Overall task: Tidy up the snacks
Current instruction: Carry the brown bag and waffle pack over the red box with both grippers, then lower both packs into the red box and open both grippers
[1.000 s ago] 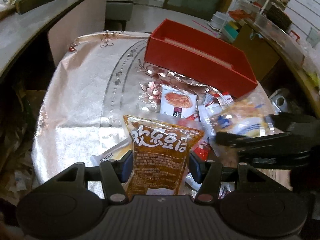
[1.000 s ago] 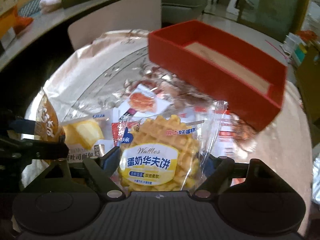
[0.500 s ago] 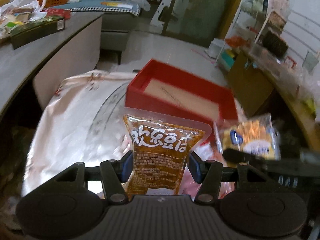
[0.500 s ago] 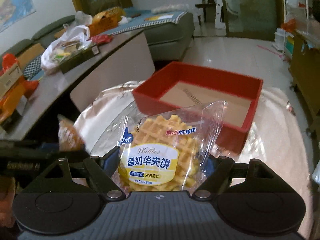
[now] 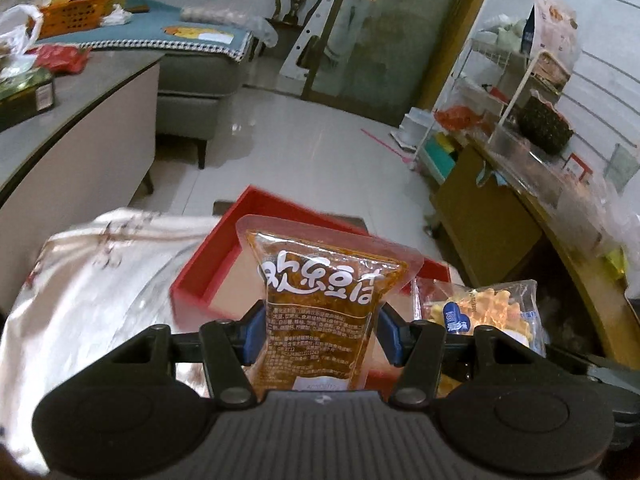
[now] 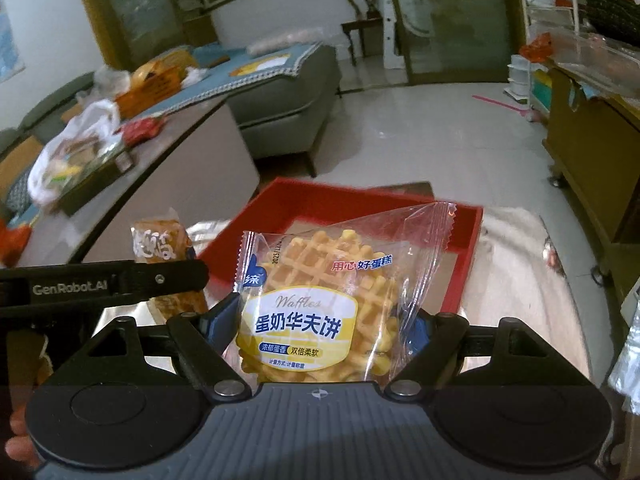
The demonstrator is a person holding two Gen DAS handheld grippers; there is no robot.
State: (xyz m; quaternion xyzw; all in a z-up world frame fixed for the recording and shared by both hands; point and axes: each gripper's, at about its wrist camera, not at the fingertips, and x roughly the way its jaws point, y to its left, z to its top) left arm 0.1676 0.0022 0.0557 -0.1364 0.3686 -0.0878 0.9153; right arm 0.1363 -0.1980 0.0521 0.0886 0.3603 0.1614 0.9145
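Two packets are held up near the red box (image 6: 464,264): the left gripper (image 5: 320,334) has its fingers clamped on the brown pouch (image 5: 326,304), the right gripper (image 6: 320,330) on the waffle pack (image 6: 320,304). Carry each over the box's open middle (not its rim) before letting go.

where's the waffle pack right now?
In the right wrist view, the waffle pack is clamped in the right gripper, held up in front of the red box.

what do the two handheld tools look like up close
Both tools have a ribbed grey body with two black round-lobed housings, black linkage arms on silver pivot pins, and blue pads. The left tool carries white GenRobot.AI lettering along its side.
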